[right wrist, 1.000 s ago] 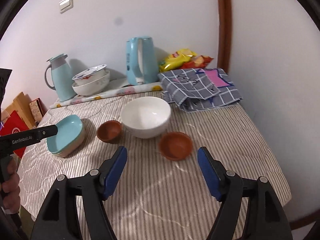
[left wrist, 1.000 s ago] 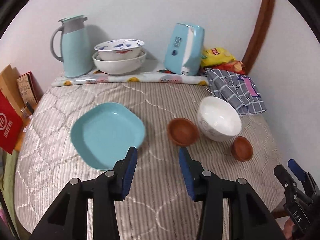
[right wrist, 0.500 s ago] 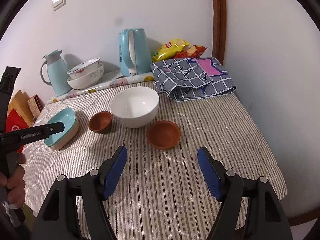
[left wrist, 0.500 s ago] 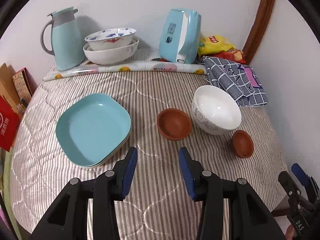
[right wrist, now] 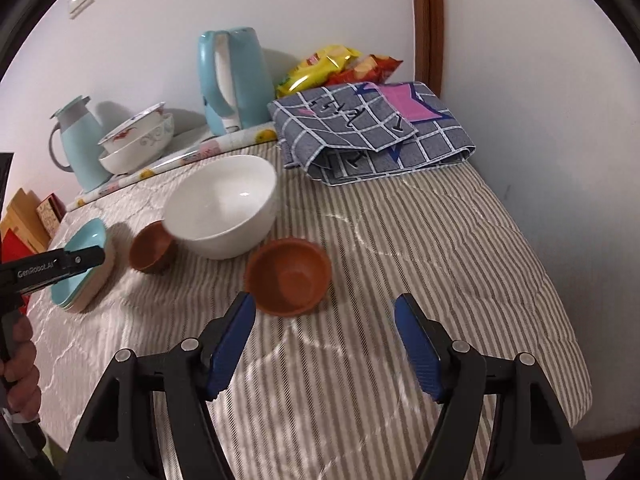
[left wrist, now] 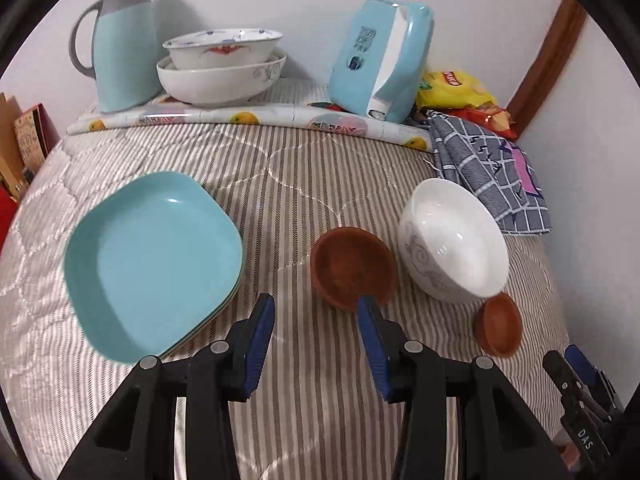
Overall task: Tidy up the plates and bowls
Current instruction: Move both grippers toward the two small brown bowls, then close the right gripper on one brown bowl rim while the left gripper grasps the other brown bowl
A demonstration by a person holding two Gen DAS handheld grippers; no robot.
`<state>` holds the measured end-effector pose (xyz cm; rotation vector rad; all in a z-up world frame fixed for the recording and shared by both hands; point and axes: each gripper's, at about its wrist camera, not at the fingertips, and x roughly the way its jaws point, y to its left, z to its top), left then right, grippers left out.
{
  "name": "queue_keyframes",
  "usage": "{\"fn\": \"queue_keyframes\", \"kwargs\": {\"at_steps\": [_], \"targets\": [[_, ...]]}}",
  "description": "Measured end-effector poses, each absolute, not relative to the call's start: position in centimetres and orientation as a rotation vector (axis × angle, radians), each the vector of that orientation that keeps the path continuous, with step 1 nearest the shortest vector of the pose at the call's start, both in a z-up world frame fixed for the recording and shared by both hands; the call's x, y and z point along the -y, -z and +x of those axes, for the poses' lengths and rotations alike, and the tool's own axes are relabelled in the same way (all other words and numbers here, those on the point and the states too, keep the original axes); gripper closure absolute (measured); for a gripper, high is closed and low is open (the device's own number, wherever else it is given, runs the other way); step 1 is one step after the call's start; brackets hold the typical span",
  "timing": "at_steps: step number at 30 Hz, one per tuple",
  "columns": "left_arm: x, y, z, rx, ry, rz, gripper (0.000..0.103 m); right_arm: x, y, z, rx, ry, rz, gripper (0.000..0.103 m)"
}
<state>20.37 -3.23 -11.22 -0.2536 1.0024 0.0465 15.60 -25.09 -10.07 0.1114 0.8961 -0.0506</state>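
Covering the table, striped quilted cloth — white corner walls, both grippers apart, empty.

This looks like a room in a home, with a small table pushed into a corner of plain white walls; a quilted striped cloth covers the tabletop; household things crowd the back edge: a pale blue thermos jug, a blue electric kettle, two patterned bowls nested together, snack bags and a folded checked cloth; a light switch sits on the wall; brown wooden trim runs up the corner.
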Motion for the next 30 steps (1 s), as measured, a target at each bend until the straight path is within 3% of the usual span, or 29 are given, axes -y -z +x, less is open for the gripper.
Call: {"fn": "queue_keyframes", "kwargs": {"at_steps": [8,19,23,25,30], "targets": [[3.7,13.6,23.0,-1.041,-0.046,-0.261,0.063,26.0,12.8,19.1,-0.949,0.041,0.129,0.05],[4.3,16.1,25.9,-1.1,-0.049,-0.273,0.077,26.1,15.6,21.6,-1.007,-0.005,0.124,0.063],[4.7,16.6,26.4,-1.113,-0.054,-0.255,0.082,25.8,16.4,21.6,-0.991,-0.022,0.105,0.07],[4.7,16.6,26.7,-1.114,-0.053,-0.253,0.082,25.7,16.5,21.6,-0.982,-0.033,0.126,0.079],[4.8,16.4,26.9,-1.117,-0.044,-0.247,0.087,25.9,16.5,21.8,-0.986,-0.031,0.165,0.079]]}}
